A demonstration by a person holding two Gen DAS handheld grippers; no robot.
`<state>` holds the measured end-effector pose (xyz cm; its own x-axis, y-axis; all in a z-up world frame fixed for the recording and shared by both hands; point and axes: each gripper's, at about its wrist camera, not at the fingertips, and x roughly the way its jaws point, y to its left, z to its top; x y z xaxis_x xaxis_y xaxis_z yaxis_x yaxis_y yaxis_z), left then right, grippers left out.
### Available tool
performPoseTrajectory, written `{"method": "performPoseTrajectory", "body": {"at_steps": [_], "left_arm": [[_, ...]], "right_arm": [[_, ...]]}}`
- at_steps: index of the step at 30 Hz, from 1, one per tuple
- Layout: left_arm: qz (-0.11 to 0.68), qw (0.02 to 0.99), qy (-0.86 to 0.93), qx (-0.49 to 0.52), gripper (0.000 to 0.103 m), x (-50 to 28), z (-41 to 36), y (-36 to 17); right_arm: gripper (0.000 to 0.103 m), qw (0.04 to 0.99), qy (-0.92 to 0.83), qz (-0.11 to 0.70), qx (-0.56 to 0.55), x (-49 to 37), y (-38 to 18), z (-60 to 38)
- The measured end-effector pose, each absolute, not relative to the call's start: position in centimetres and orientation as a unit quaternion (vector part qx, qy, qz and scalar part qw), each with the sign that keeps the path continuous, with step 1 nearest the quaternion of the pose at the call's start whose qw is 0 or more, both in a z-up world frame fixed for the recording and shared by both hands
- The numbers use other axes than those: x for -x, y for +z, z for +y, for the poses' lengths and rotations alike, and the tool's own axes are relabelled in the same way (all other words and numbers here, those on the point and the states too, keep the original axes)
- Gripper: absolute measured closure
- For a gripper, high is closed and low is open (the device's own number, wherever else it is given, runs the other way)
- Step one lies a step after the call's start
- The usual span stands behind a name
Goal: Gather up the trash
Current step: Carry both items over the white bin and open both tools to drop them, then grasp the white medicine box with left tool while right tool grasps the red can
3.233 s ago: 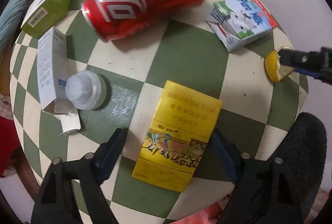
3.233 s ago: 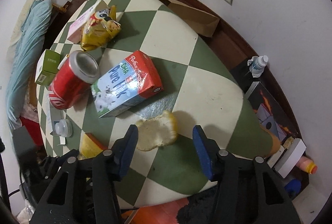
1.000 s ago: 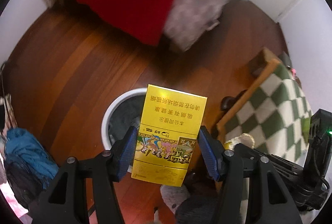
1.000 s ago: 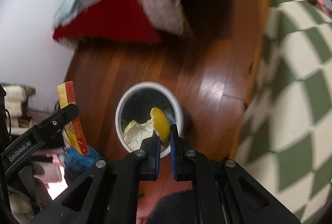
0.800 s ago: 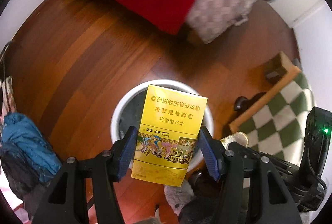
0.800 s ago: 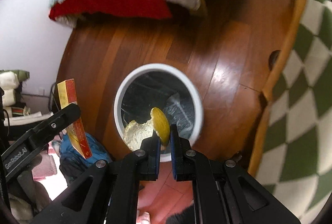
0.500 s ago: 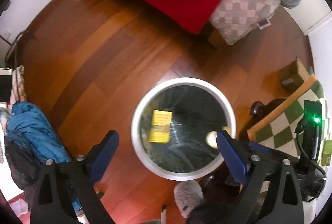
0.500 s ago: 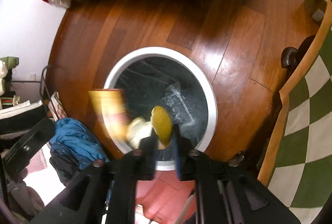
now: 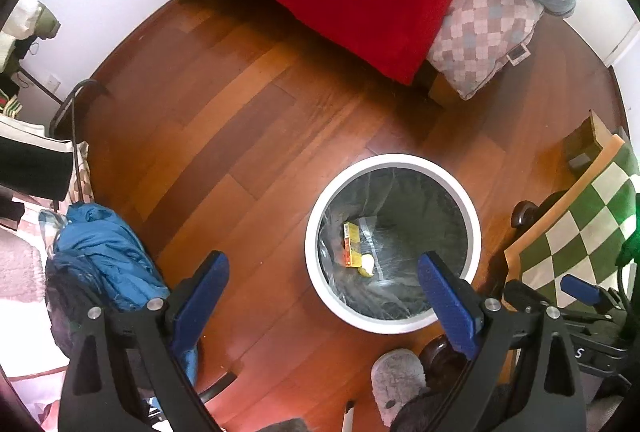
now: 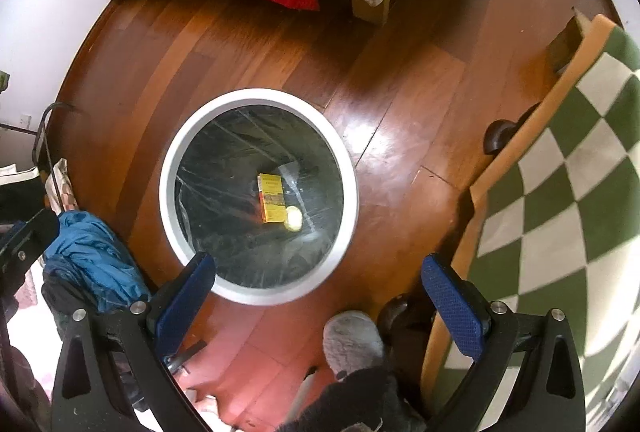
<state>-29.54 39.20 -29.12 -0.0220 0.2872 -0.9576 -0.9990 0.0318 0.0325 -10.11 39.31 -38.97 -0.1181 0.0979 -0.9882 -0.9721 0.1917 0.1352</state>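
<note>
Both hand-held grippers hang over the floor w/ jaws spread wide and nothing between them: left hand-held gripper (image 9: pixel 322 278), right hand-held gripper (image 10: pixel 318 282). The 2 pieces of trash sit at the bottom of the white-rimmed bin (image 10: pixel 168 167): a yellow box (image 10: pixel 271 196) lying flat, and a pale peel scrap (image 10: pixel 293 219) touching the box's near end. The box's long axis runs roughly away from the right camera.

My read: this drop is done, and the next move is back to the table (image 10: pixel 592 167) for more trash. The green-and-cream checkered top lies to the right of the bin in both views. It fills the right edge of the right wrist view but shows only as a corner (image 9: pixel 580 232) in the left view, so the right hand-held gripper looks nearer. No trash on the table is in view from here, so I can't tell which item is next or how it lies.
</note>
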Motion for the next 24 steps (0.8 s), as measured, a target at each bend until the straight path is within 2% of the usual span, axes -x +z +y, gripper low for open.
{"method": "performPoseTrajectory", "body": {"at_steps": [7,14,24], "left_arm": [[0.428,0.588,0.571,0.381,0.007,29.2,36.8,-24.9],[0.398,0.616,0.59,0.339,0.007,28.2,33.7,-18.4],[0.358,0.689,0.569,0.271,0.007,20.5,28.3,-10.4]], "right_arm": [[0.0,0.555,0.519,0.541,0.361,9.7,-33.5,36.1],[0.0,0.579,0.546,0.531,0.29,7.8,-26.7,31.8],[0.0,0.616,0.571,0.523,0.145,0.1,-16.7,22.4]]}}
